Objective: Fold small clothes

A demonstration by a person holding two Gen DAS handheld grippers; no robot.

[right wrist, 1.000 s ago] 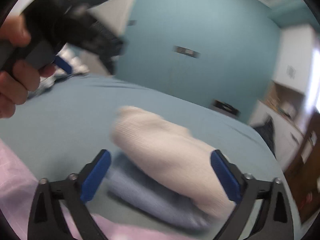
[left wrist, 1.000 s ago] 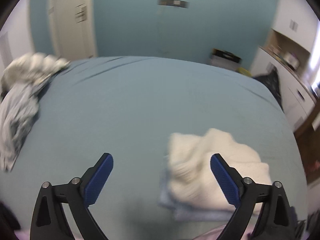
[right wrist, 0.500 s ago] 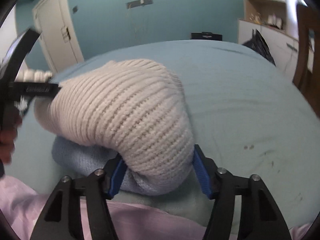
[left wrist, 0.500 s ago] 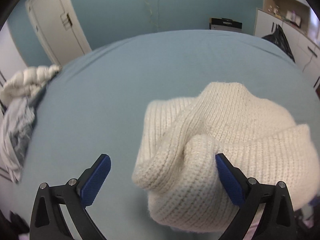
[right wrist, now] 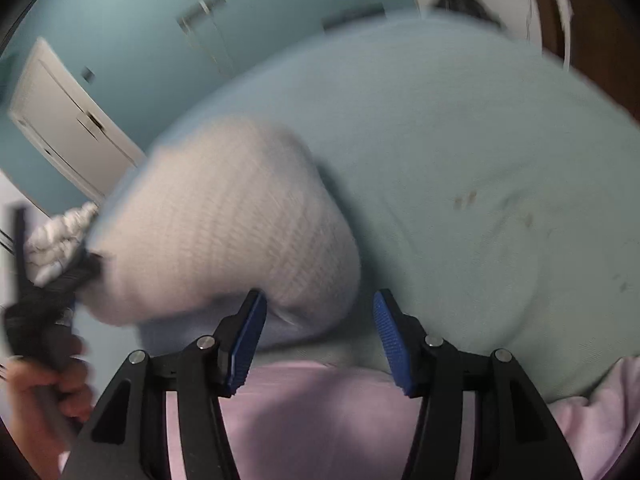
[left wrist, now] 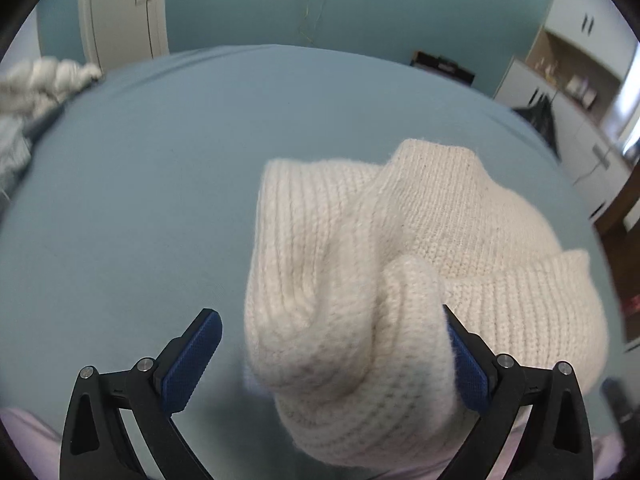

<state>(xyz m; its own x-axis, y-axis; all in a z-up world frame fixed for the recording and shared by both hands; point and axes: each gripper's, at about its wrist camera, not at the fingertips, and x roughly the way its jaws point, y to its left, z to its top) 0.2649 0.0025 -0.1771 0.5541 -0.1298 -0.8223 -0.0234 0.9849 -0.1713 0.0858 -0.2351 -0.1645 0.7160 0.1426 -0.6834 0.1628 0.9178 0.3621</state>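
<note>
A cream ribbed-knit beanie (left wrist: pixel 400 280) lies crumpled on the blue-sheeted bed (left wrist: pixel 160 160), a fold between the left gripper (left wrist: pixel 332 360)'s wide-open jaws; the right gripper (right wrist: pixel 320 336), half-closed, holds nothing, beanie just left.

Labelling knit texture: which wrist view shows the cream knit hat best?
Left wrist view. The cream knit hat is sharp there, its ribbing and folded cuff clear, lying between the left gripper fingers. The right wrist view shows it smeared by motion blur, beside the right gripper, over a blue garment.

Bed sheet (left wrist: pixel 152 184) lies open leftward — cream knit (left wrist: pixel 420 264) blocks the right.
</note>
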